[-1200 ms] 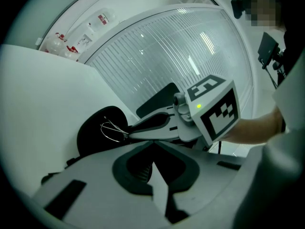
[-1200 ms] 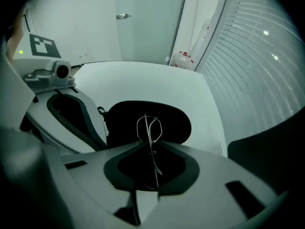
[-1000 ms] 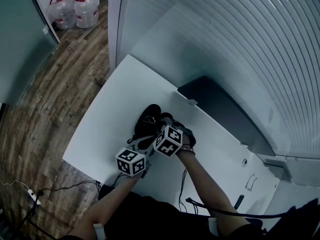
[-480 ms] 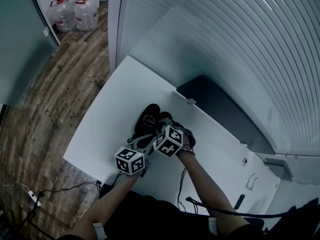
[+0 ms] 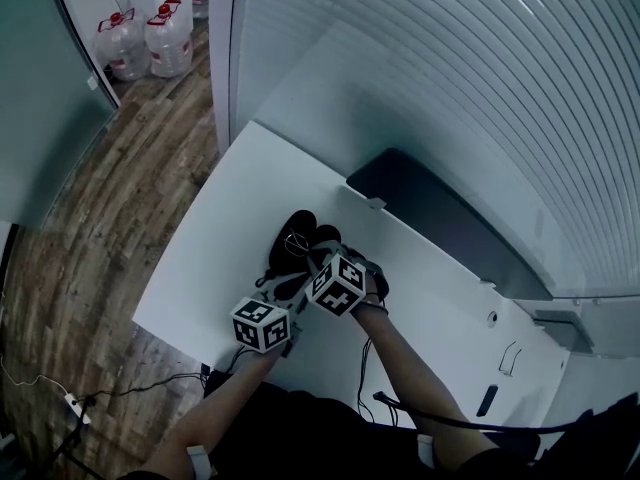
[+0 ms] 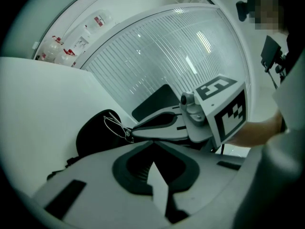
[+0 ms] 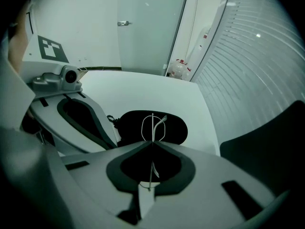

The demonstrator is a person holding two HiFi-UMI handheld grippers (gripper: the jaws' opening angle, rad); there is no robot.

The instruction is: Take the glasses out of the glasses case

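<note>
A black glasses case (image 5: 300,226) lies open on the white table (image 5: 235,208). My right gripper (image 5: 306,255) is shut on thin wire-framed glasses (image 5: 296,244) and holds them just over the case. In the right gripper view the glasses (image 7: 152,126) stand edge-on at the tips of the right gripper (image 7: 152,142), with the case (image 7: 177,128) behind. My left gripper (image 5: 291,284) is shut at the case's near edge, seemingly pinching it. From the left gripper view, the left gripper (image 6: 152,143) sits beside the case (image 6: 94,136), the glasses (image 6: 116,127) and the right gripper (image 6: 130,132).
A dark flat panel (image 5: 440,223) lies at the table's back, against the ribbed wall. Water bottles (image 5: 145,43) stand on the wooden floor far left. Cables (image 5: 150,383) hang below the table's front edge. A small black object (image 5: 487,400) lies at the right.
The head view has shifted slightly. Both grippers, the glasses and the case keep the same places.
</note>
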